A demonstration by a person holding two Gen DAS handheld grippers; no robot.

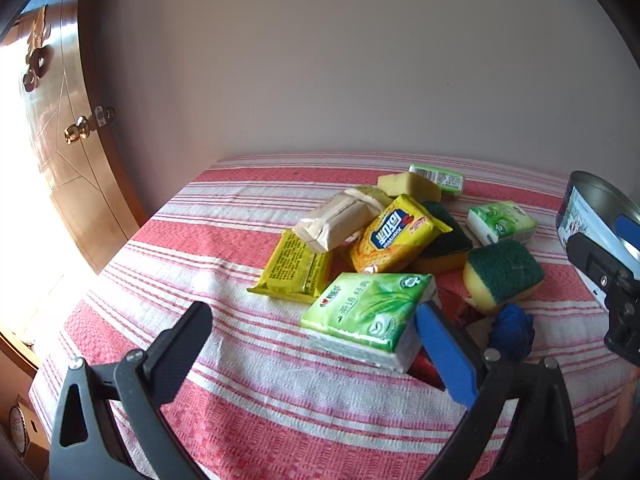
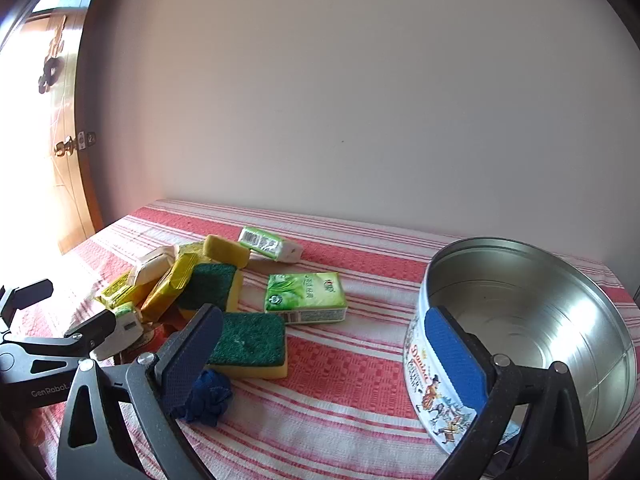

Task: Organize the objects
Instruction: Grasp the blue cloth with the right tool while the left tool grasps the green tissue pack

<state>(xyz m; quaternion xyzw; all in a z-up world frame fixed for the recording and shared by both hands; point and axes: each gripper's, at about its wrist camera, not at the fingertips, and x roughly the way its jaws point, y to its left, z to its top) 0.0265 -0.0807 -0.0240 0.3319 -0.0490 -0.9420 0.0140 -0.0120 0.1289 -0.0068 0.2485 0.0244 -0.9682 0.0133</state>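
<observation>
On the red-and-white striped cloth [image 1: 248, 412] lies a heap: yellow snack packs [image 1: 396, 236], a beige pack [image 1: 340, 220], green-and-yellow sponges [image 1: 502, 274] and green tissue packs [image 1: 502, 220]. My left gripper [image 1: 312, 314] is open. The nearest tissue pack [image 1: 368, 312] lies partly between its jaws, beside the blue-padded finger, and is not pinched. My right gripper [image 2: 324, 316] is open too, low over the cloth. Its blue-padded finger stands in front of the wall of a round metal tin [image 2: 520, 246] with nothing in it. A blue cloth ball [image 2: 208, 396] sits by the other finger.
A wooden door with a brass knob [image 1: 78, 130] is at the far left, and a plain wall rises behind the table. A red wrapper [image 1: 428, 368] shows under the nearest tissue pack. A tissue pack [image 2: 306, 296] and a sponge [image 2: 248, 340] lie between heap and tin.
</observation>
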